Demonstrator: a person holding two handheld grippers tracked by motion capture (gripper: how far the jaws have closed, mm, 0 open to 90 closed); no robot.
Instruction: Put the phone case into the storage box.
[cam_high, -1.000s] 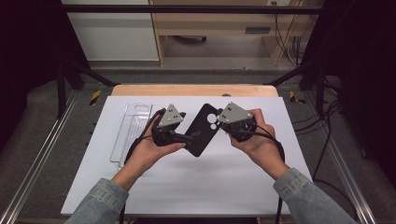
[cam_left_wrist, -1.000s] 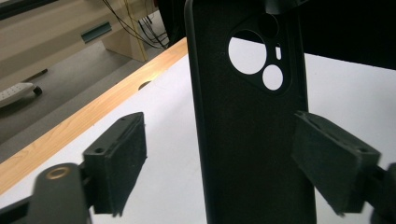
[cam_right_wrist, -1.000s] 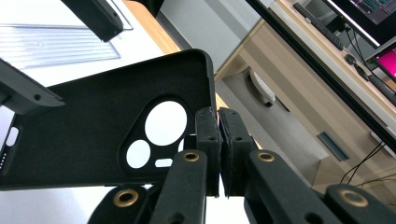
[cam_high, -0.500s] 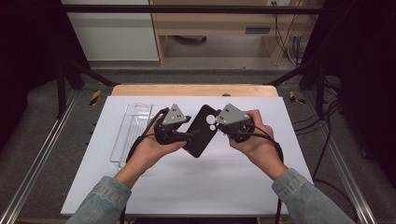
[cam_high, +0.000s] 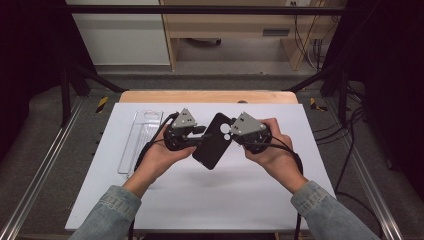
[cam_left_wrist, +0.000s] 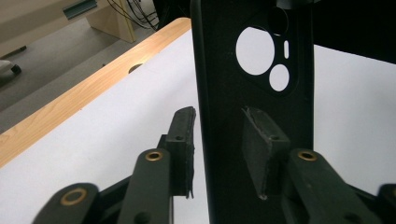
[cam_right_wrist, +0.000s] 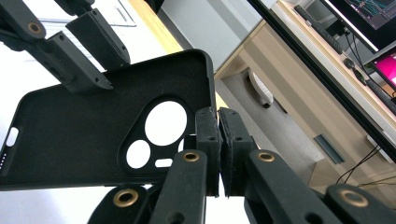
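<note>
Phone case (cam_high: 214, 141): held above the desk (cam_high: 200, 200), between both hand-held grippers.
Clear tray (cam_high: 141, 140): laid on the desk, left of the left hand-held gripper (cam_high: 192, 139).

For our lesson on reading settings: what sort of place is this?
Probably a lab or recording workstation: a white-topped table framed by metal rails, loose black cables on the floor, and computer monitors on a desk.

A matt black, soft-looking rubbery phone case (cam_high: 214, 141) with round camera cut-outs is noted. Black matt plastic tongs (cam_left_wrist: 219, 154) with brass-coloured rivets and rough-edged pads are observed. The table (cam_high: 210, 96) is edged in pale wood and covered by smooth white sheet. A clear glossy plastic tray (cam_high: 139, 141) is recorded.
</note>
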